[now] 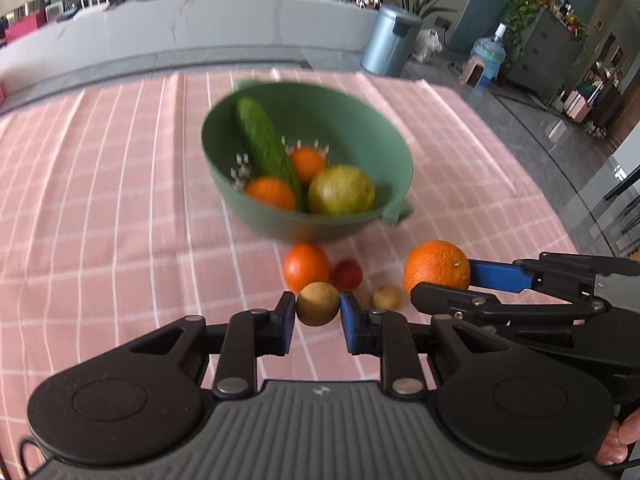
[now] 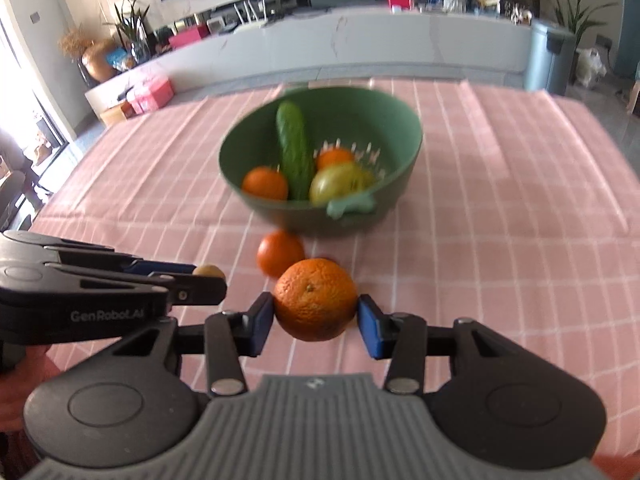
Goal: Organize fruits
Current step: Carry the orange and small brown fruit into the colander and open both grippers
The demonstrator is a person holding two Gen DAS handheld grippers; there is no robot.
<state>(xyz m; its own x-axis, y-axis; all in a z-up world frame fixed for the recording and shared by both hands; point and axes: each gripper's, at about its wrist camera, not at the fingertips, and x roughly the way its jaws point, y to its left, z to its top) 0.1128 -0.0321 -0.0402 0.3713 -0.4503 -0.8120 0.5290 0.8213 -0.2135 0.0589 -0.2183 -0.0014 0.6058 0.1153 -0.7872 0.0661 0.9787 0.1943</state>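
Orange (image 2: 315, 299) clamped in right tool (image 2: 316, 322); left tool (image 1: 318, 318) grips small tan fruit (image 1: 318, 304).

Surface cloth (image 1: 120, 184): pink, white grid lines
Colander bowl (image 1: 360, 120): sage green, white-showing slots
Cucumber (image 1: 264, 144): dark green
Apple (image 1: 341, 190): yellow-green
Large orange (image 2: 315, 299): deep orange, dimpled
Small round fruit (image 1: 318, 304): tan-brown
Tomato (image 1: 347, 275): red
Left hand-held gripper (image 1: 318, 314): black, blue pads
Right hand-held gripper (image 2: 316, 320): black, blue pads, grey ribbed body
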